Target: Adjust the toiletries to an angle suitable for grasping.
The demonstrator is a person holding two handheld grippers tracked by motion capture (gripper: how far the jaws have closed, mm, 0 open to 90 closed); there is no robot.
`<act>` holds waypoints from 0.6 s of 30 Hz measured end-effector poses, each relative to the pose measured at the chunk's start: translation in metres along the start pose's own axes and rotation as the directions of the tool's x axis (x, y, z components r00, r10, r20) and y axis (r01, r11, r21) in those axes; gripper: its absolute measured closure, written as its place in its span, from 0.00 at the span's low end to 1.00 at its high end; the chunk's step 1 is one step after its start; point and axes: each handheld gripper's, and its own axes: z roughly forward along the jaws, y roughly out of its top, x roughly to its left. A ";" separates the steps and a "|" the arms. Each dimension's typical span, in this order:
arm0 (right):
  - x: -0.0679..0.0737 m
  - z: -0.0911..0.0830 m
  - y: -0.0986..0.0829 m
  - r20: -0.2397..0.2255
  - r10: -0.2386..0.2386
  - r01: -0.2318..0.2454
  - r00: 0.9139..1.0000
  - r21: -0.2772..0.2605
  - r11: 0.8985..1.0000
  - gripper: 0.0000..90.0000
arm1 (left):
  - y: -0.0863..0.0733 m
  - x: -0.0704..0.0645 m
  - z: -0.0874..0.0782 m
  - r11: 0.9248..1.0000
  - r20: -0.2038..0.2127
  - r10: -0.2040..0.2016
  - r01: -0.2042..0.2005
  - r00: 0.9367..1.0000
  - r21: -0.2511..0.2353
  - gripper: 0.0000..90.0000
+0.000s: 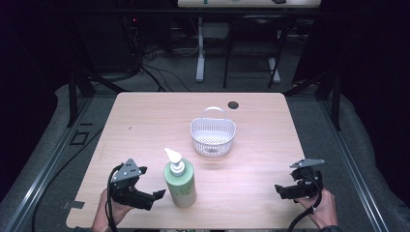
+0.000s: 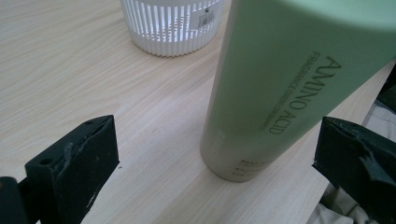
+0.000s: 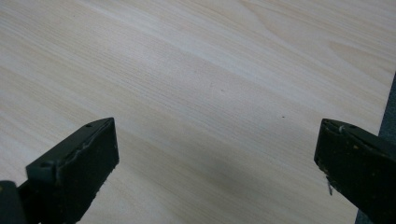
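- My left hand-held gripper sits low over the near left part of the desk, held in my left hand; its jaws stand wide apart and grip nothing.
- The bottle stands upright on the desk just ahead of the left hand-held gripper's tips, close to them; in the high view I cannot tell whether a tip touches it.
- In the left gripper view, the bottle rises between the two jaws, nearer the right-hand jaw, with a visible gap of desk on either side of its base. Neither jaw touches it.
- The bottle is pale green, with a white pump head on top. Its side bears the print "AMINO ACID".
- The basket stands beyond the bottle, further out from the left hand-held gripper, and well apart from both. It is white, slotted, with its handle upright.
- In the left gripper view, the basket shows ahead, past the left-hand jaw, with a small label on its wall.
- My right hand-held gripper sits low over the near right part of the desk, held in my right hand; its jaws also stand wide apart and grip nothing.
- In the right gripper view, bare desk lies between and ahead of the jaws.
- The bottle is well apart from the right hand-held gripper, off beyond its tips.
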 end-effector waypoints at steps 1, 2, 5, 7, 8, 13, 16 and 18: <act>0.000 0.001 0.001 -0.007 -0.001 0.001 1.000 -0.001 1.000 0.00 | 0.002 -0.003 0.001 1.000 0.008 0.010 -0.010 1.000 0.000 0.00; 0.001 0.001 0.001 -0.008 -0.004 0.004 1.000 -0.001 1.000 0.00 | 0.002 -0.005 0.002 1.000 0.015 0.017 -0.017 1.000 -0.001 0.00; 0.002 0.002 0.002 -0.009 -0.012 0.012 1.000 0.004 1.000 0.00 | 0.004 -0.009 0.003 1.000 0.028 0.025 -0.024 0.999 -0.007 0.00; 0.002 0.002 0.001 -0.009 -0.014 0.014 1.000 0.000 1.000 0.00 | 0.005 -0.010 0.004 1.000 0.033 0.024 -0.024 0.999 -0.011 0.00; 0.001 0.002 0.002 -0.006 -0.013 0.013 1.000 0.000 1.000 0.00 | 0.006 -0.012 0.005 1.000 0.042 0.026 -0.026 0.999 -0.005 0.00; 0.000 0.002 0.002 0.002 -0.011 0.011 1.000 0.000 1.000 0.00 | 0.008 -0.017 0.008 0.999 0.055 0.038 -0.037 0.998 -0.014 0.00; 0.001 0.002 0.002 0.002 -0.010 0.010 1.000 0.001 1.000 0.00 | 0.011 -0.023 0.009 0.998 0.035 0.044 -0.043 0.998 -0.036 0.00; 0.002 0.002 0.003 -0.003 -0.012 0.012 1.000 -0.005 1.000 0.00 | 0.013 -0.026 0.009 0.998 0.018 0.055 -0.054 0.998 -0.043 0.00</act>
